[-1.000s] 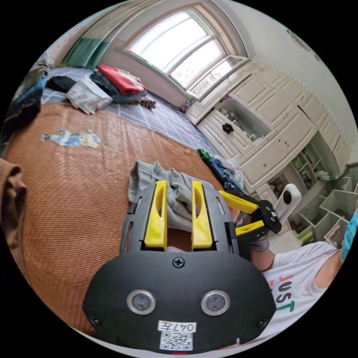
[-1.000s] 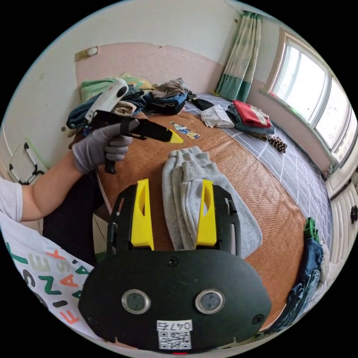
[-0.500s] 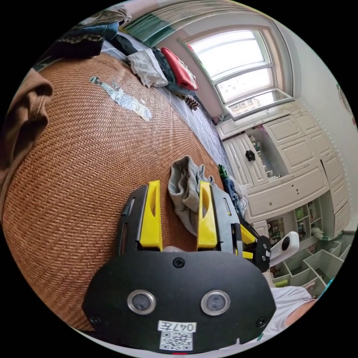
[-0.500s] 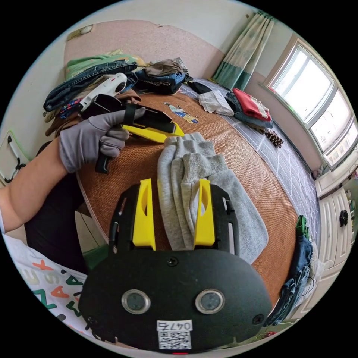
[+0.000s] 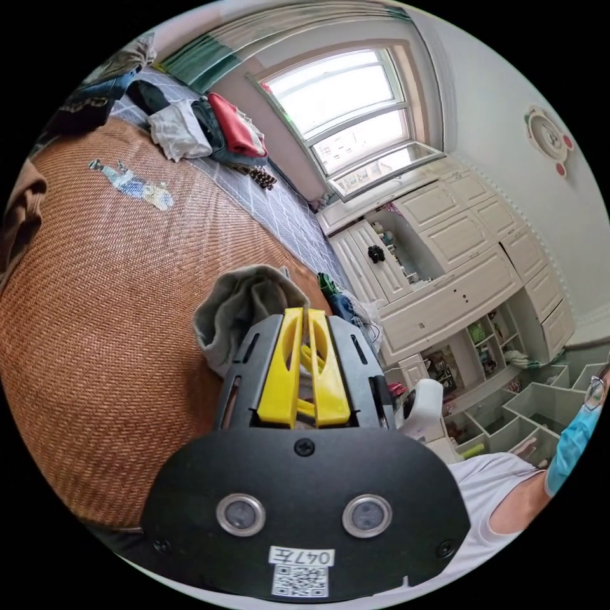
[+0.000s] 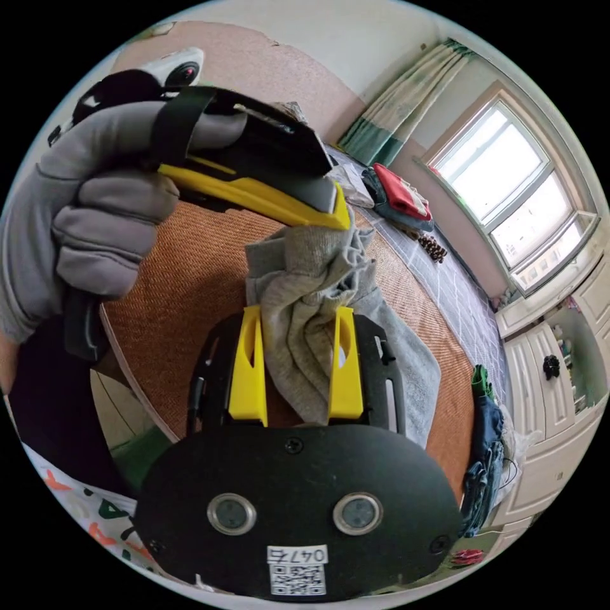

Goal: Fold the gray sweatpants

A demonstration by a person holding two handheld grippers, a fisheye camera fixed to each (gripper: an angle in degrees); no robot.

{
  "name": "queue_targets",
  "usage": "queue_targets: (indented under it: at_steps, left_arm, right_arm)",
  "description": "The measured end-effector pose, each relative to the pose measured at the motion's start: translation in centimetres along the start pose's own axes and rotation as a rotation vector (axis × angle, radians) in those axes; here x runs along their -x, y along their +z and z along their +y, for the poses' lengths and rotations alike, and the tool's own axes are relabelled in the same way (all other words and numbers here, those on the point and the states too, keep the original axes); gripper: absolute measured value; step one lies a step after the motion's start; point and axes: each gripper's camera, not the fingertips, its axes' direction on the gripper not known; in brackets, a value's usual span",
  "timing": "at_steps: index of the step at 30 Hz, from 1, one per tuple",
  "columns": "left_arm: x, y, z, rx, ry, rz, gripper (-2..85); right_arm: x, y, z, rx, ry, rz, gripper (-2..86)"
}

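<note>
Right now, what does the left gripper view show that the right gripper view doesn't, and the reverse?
The left gripper view adds the round wall ornament and the cubby shelves, and shows the left gripper with its jaws together. The right gripper view adds the gloved hand holding that gripper, whose tip pinches the gray sweatpants. The cloth passes between the open jaws of the right gripper. Both share the sweatpants, woven mat, window and red garment.

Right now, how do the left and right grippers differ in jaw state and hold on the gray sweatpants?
The left gripper has its jaws closed together, pinching the gray sweatpants and lifting that end. The right gripper has its jaws spread, straddling the cloth without pressing. Both have yellow jaws.
</note>
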Motion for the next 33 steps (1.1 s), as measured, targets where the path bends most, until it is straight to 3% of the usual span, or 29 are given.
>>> queue_targets:
  at_steps: [7,13,16,23,26,29,33]
  left_arm:
    - [2.8,0.2,2.2,-0.06,-0.109,0.055,-0.3]
    - [5.5,-1.3,2.5,-0.121,-0.142,-0.188,9.3]
    - [5.8,-0.3,2.1,-0.06,-0.116,-0.298,12.8]
    - [9.6,4.6,4.0,0.036,-0.232,-0.079,11.5]
    - [11.5,6.2,5.2,0.043,-0.298,0.089,5.6]
    - [11.0,6.9,5.9,0.031,-0.292,0.122,4.4]
    - [7.8,7.1,5.9,0.034,-0.208,0.132,4.1]
  right_arm:
    - [-2.2,-3.8,2.5,-0.04,0.014,0.037,12.0]
    - [-4.4,-4.7,4.8,-0.026,-0.033,0.026,11.2]
    - [-7.7,-5.3,6.8,-0.038,0.029,-0.061,10.5]
    - [-17.6,-5.8,12.9,-0.094,0.221,-0.337,10.5]
    - [-17.5,-6.5,14.7,-0.075,0.131,-0.256,12.8]
    - [-15.6,-7.1,16.0,-0.066,0.055,-0.158,16.3]
    - [-12.9,-5.9,18.0,-0.044,-0.023,0.068,14.1]
